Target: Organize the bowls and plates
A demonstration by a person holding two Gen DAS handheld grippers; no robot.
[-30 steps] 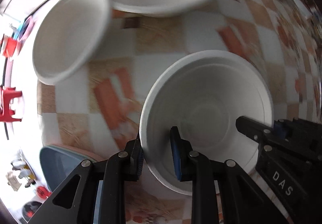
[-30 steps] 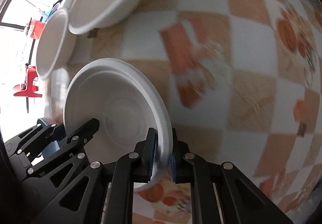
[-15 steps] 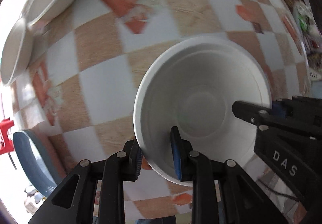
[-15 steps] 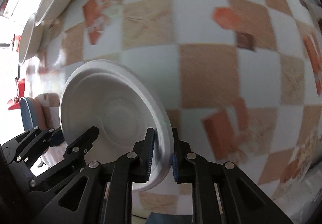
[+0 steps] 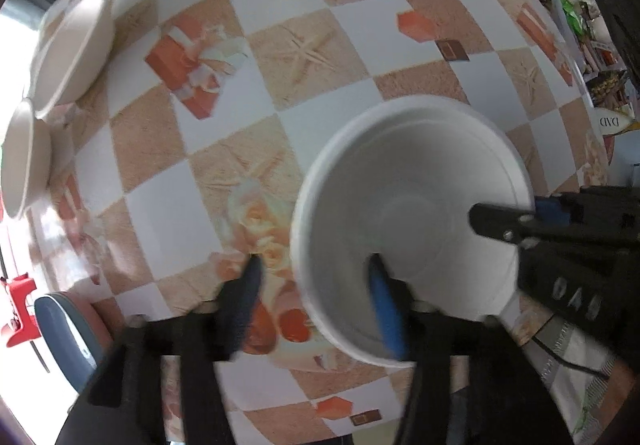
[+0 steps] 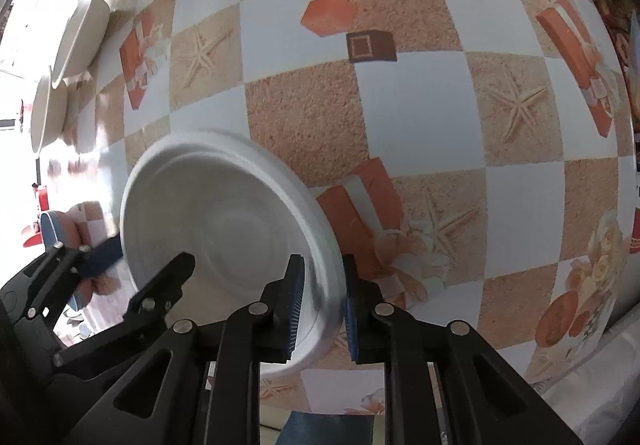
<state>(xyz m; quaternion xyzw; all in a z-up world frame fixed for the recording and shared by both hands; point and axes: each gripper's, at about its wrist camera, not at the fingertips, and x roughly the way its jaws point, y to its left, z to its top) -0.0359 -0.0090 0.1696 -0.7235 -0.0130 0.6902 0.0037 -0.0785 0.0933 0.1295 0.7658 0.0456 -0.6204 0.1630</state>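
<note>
A white bowl (image 5: 412, 221) sits low over the checkered tablecloth. My left gripper (image 5: 316, 285) is open, its fingers spread either side of the bowl's near-left rim, no longer pinching it. My right gripper (image 6: 322, 295) stands around the bowl's (image 6: 224, 229) right rim, with a small gap at each pad, so I cannot tell if it grips. The right gripper also shows in the left wrist view (image 5: 532, 221) at the bowl's right edge. Two more white bowls (image 5: 72, 53) (image 5: 24, 161) sit at the far left of the table.
The tablecloth (image 6: 420, 93) has orange, tan and white squares. A blue-and-pink chair (image 5: 68, 337) stands off the table's left edge near a red stool (image 5: 20, 309). Packaged goods (image 5: 576, 5) crowd the far right.
Both grippers carried the bowl to the right, away from the two other bowls. The left gripper has opened and released the rim; the right jaws look slightly wider.
</note>
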